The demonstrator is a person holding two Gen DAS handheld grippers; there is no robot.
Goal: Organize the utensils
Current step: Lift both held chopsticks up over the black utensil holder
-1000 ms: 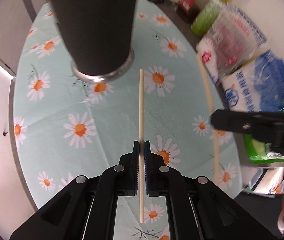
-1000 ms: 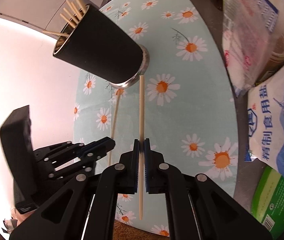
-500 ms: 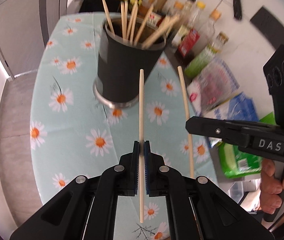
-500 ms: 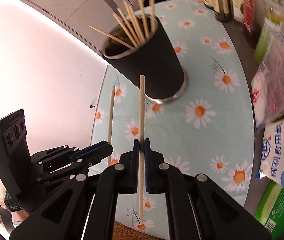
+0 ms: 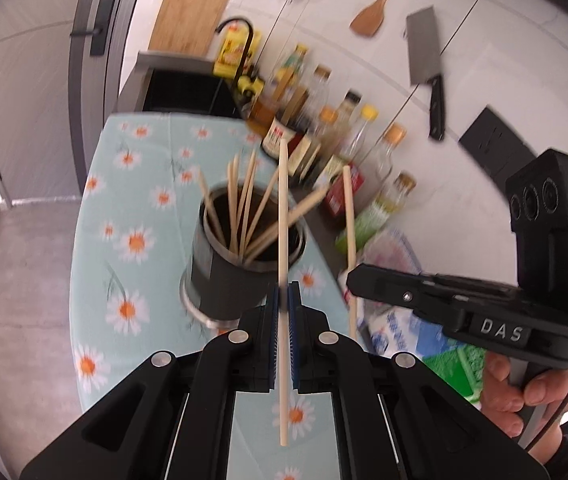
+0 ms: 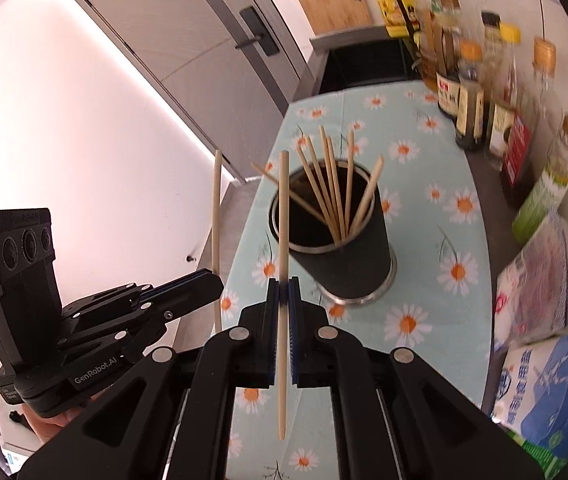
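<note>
Two chopsticks are in hand, one per gripper, and both hang in the air above the daisy-print tablecloth [image 6: 460, 184]. Our left gripper [image 5: 283, 334] has its jaws pinched tight on the left chopstick [image 5: 282, 216], gripping it below mid-length so the long end points to twelve o'clock. Our right gripper [image 6: 282, 332] is likewise clamped on the right chopstick [image 6: 282, 208], held the same way. In the left wrist view the right gripper sits at three o'clock of ours, near but apart; in the right wrist view the left one lies at about eight o'clock.

We judge the step in hand to be carrying both sticks to the black chopstick holder [image 6: 348, 256], which stands upright on the cloth, beyond the fingertips, at one o'clock in the right view and eleven o'clock in the left. It already holds a loose fan of chopsticks. Next we would need to tip each stick nearer vertical, bring its lower end over the steel rim, and let go one at a time; the sticks already leaning inside could deflect a careless drop.

Readable writing: "DAS" on the right gripper's body, "GenRobot.AI" on the left's. The blue and white bag [image 6: 556, 384] carries Chinese characters we cannot make out surely. The bottle labels [image 6: 468, 108] are too blurred to read.
</note>
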